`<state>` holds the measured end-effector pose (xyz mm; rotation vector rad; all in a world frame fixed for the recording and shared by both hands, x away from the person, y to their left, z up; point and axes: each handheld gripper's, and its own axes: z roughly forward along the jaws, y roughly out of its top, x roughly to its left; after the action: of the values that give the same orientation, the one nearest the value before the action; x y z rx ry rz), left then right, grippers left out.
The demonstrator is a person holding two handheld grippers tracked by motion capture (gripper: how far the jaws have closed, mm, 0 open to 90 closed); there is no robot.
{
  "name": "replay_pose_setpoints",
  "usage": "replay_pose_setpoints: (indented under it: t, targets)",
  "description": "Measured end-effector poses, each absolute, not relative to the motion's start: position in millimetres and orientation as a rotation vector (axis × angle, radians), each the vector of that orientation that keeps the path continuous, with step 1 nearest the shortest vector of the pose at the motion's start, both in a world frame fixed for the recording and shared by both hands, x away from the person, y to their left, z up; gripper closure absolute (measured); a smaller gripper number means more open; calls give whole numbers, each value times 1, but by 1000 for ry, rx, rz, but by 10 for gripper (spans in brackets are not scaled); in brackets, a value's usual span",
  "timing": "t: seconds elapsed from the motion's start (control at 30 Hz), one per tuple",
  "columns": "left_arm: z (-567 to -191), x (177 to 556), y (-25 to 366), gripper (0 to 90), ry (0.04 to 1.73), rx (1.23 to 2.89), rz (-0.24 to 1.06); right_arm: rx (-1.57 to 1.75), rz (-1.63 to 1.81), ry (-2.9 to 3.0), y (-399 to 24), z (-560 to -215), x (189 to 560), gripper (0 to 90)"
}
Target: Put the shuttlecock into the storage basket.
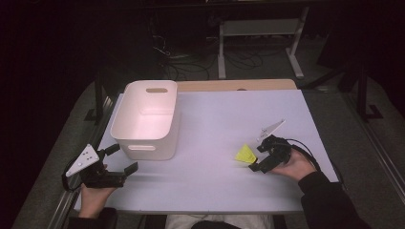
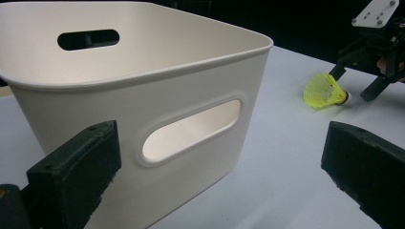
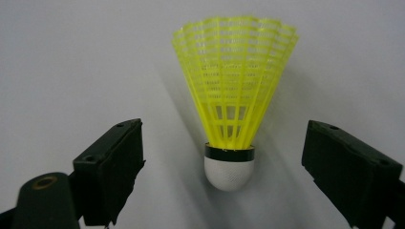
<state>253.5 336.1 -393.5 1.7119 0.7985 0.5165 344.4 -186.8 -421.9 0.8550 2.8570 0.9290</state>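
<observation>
A yellow shuttlecock [image 1: 246, 155] [image 2: 325, 90] with a white cork lies on its side on the white table sheet [image 1: 215, 119], right of centre. My right gripper [image 1: 257, 157] [image 2: 356, 81] is open just right of it. In the right gripper view the cork end [image 3: 229, 171] sits between the two black jaws of this gripper [image 3: 224, 131], with a gap on each side and no pad touching it. My left gripper [image 1: 122, 159] [image 2: 222, 138] is open and holds nothing, close to the near wall of a white plastic bin [image 1: 143, 138] [image 2: 71, 109] with handle slots.
The bin stands at the table's left, with nothing visible inside it. A wooden strip [image 1: 234, 85] shows along the far edge. Beyond it are a white frame [image 1: 258, 28] and cables on the dark floor. Open sheet lies between the bin and the shuttlecock.
</observation>
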Motion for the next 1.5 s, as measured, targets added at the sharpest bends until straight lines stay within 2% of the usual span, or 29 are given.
replay_pose_setpoints:
  t: [0.77,1.5]
  targets:
    - [-393,253,336,0,797,1712,515,816,952,2863,-194,-426,342,477]
    - [-393,253,335,0,794,1713,511,852,923,2885,-196,-430,345,623]
